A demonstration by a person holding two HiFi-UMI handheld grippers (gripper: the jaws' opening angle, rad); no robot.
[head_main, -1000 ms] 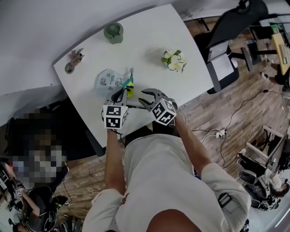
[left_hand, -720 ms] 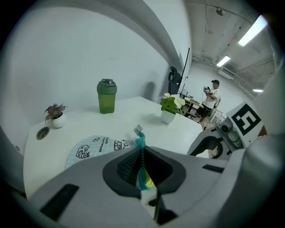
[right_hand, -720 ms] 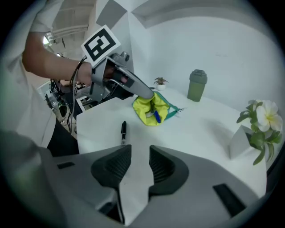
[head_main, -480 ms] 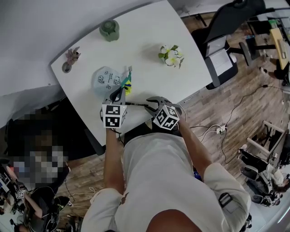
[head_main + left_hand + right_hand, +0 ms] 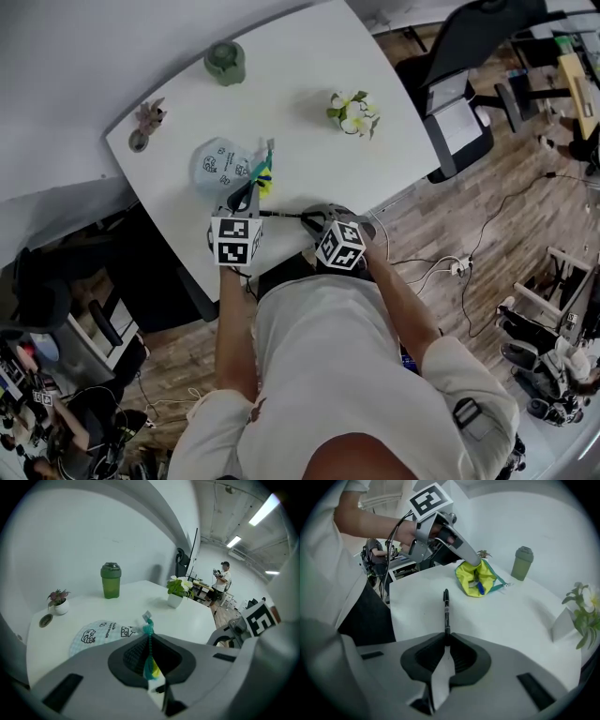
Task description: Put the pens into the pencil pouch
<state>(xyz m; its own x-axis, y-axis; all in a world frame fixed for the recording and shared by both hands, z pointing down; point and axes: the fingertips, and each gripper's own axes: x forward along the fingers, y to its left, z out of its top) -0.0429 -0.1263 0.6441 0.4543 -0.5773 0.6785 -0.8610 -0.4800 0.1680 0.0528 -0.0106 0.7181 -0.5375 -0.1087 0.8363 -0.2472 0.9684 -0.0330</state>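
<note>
The pencil pouch [image 5: 223, 167] is pale blue with cartoon prints, a teal zip and yellow lining, and lies on the white table [image 5: 300, 66]. My left gripper [image 5: 247, 199] is shut on the pouch's zip edge [image 5: 148, 629] and holds its mouth up. In the right gripper view the pouch [image 5: 477, 577] gapes open with a blue pen [image 5: 480, 588] inside. A black pen [image 5: 446, 610] lies on the table, pointing towards the pouch. My right gripper [image 5: 446, 638] has its jaws closing, with the pen's near end pinched between them. In the head view this gripper [image 5: 312, 217] sits by the table's near edge.
A green bottle [image 5: 225, 61] stands at the far edge of the table. A white flower pot [image 5: 353, 114] stands to the right and a small pink plant [image 5: 147, 119] to the left. An office chair [image 5: 469, 84] stands beyond the table's right side.
My right gripper has dropped towards the table's near edge, and its jaws have come together on the black pen's end. The left gripper and the pouch have stayed put.
</note>
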